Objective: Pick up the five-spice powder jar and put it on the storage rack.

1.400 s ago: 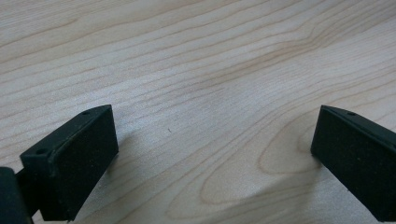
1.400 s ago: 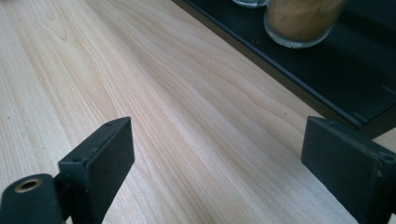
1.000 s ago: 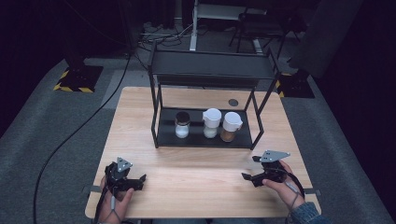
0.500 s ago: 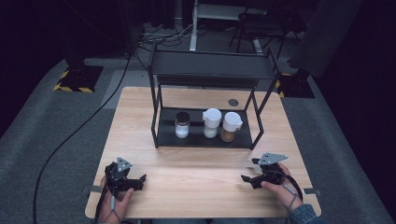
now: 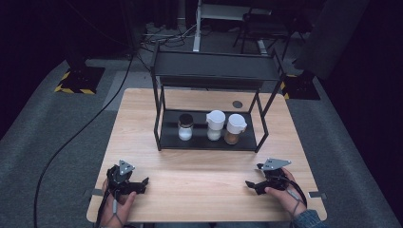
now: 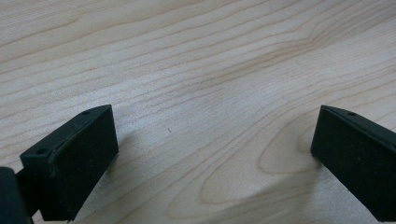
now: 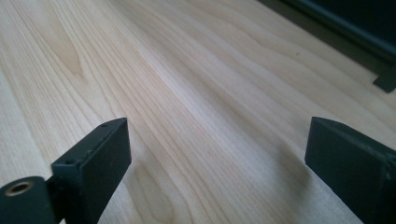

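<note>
The three jars sit in a row on the bottom shelf of the black rack (image 5: pixel 209 142): a dark-lidded jar (image 5: pixel 185 127) with white stuff in it on the left, a white-capped jar (image 5: pixel 215 125) in the middle, and a brown-filled jar (image 5: pixel 235 128) with a white cap on the right, the last two nearly touching. All three stand upright, so the long axis is vertical and a grab would likely have to come in level from the front, under the rack's top tray. They lie straight ahead of both hands, well apart from either. My guess is the right gripper (image 5: pixel 252 183) is the nearer one for the brown jar and the left gripper (image 5: pixel 140 183) for the dark-lidded one; the middle jar could go either way. Both sit low over the near edge of the table (image 5: pixel 199 166), one at each front corner, pointing inward toward each other rather than at the rack. The left gripper's jaws are spread wide with bare wood between them, and the right's have just been opening and also have nothing but wood grain in the gap. The table is light wood, with a small dark disc (image 5: pixel 237 104) behind the rack. Around it there's grey carpet, cables and dark room.
</note>
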Demonstrator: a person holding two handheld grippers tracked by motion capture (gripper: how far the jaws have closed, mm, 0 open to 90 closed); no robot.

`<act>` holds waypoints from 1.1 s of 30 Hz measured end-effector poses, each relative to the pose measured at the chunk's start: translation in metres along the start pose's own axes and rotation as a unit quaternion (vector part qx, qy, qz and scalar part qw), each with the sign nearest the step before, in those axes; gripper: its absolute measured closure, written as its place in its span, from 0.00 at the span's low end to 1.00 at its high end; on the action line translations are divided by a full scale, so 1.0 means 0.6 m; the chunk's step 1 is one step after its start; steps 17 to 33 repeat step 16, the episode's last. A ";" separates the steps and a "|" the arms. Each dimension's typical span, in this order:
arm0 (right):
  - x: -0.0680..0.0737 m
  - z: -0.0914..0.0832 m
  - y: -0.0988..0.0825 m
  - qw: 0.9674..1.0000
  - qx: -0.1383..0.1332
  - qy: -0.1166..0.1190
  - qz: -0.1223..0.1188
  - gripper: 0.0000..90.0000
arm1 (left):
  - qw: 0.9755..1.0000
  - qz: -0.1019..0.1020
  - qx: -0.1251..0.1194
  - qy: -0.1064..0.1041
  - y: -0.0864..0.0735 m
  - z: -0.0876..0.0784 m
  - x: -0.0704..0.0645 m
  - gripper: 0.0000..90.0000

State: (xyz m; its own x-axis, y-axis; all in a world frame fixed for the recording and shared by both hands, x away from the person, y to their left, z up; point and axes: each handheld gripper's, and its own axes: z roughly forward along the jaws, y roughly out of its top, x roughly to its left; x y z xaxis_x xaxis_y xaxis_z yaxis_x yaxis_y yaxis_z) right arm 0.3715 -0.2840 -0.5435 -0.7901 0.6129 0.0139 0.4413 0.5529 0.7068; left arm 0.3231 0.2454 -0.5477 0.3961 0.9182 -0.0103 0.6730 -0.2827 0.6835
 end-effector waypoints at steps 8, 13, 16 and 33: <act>0.002 0.005 -0.005 1.000 -0.006 -0.007 -0.003 0.05 | 1.000 0.000 0.000 0.000 0.000 0.000 0.000 0.00; 0.002 0.005 -0.005 1.000 -0.006 -0.007 -0.003 0.04 | 1.000 0.000 0.000 0.000 0.000 0.000 0.000 0.00; 0.003 0.005 -0.005 1.000 -0.005 -0.007 -0.007 0.03 | 1.000 0.000 0.000 0.000 0.000 0.000 0.000 0.00; 0.003 0.005 -0.005 1.000 -0.005 -0.007 -0.007 0.03 | 1.000 0.000 0.000 0.000 0.000 0.000 0.000 0.00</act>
